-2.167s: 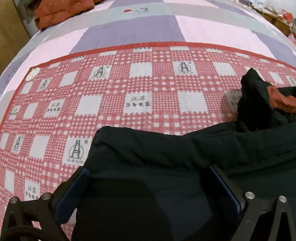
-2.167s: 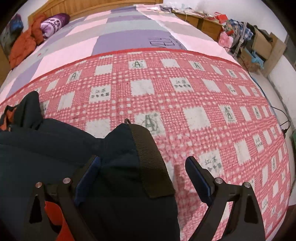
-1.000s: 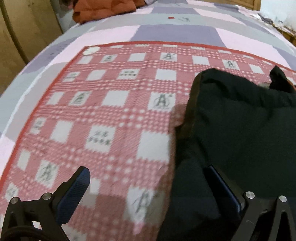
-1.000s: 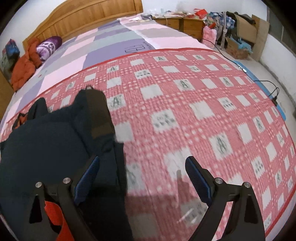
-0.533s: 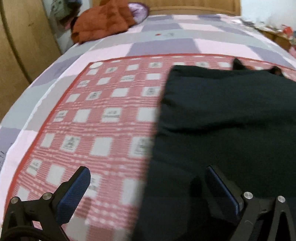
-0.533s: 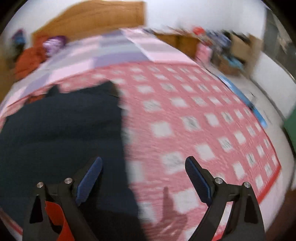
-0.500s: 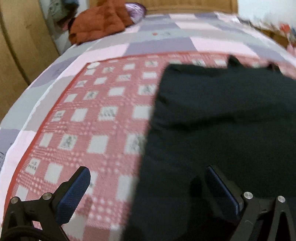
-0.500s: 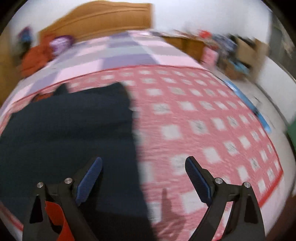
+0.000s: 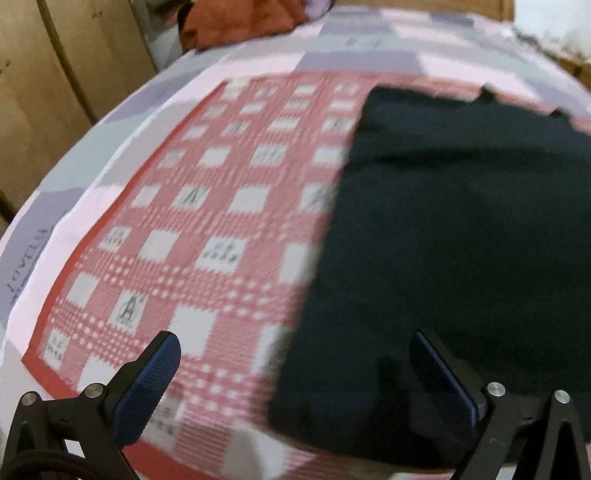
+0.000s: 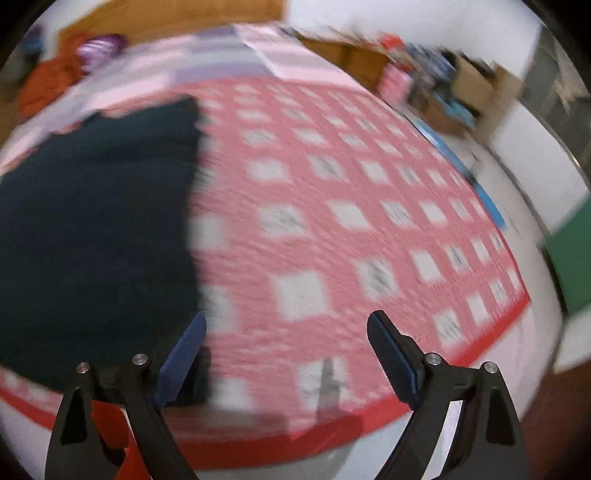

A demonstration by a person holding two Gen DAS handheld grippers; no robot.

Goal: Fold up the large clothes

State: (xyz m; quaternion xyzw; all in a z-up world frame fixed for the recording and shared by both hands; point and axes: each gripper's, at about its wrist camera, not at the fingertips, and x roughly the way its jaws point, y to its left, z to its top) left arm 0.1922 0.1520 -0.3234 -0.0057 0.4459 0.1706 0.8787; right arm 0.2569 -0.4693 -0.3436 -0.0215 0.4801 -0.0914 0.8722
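The left hand-held gripper (image 9: 295, 376) hangs above the bed with its jaws spread wide and nothing clasped between them; its blue pads (image 9: 147, 387) stand well apart. Beneath its right finger and stretching ahead and to the right lies the dark garment (image 9: 461, 240), spread flat as a broad, roughly rectangular shape. Its left edge runs away from the gripper between the two fingers. To the left of that edge is the red-and-white checked blanket (image 9: 207, 229), and past the blanket the pink and purple bed cover (image 9: 351, 59). Far ahead, an orange heap of cloth (image 9: 240, 22) sits at the head of the bed.

The right hand-held gripper (image 10: 286, 350) is likewise released, jaws wide, with only the checked blanket (image 10: 332, 221) showing between its fingers. The dark garment (image 10: 96, 229) lies ahead and to its left, its near right corner just beside the left finger; the view is too blurred to tell whether they touch. Off to the right, past the bed's edge, stand blurred boxes and clutter (image 10: 461, 92).
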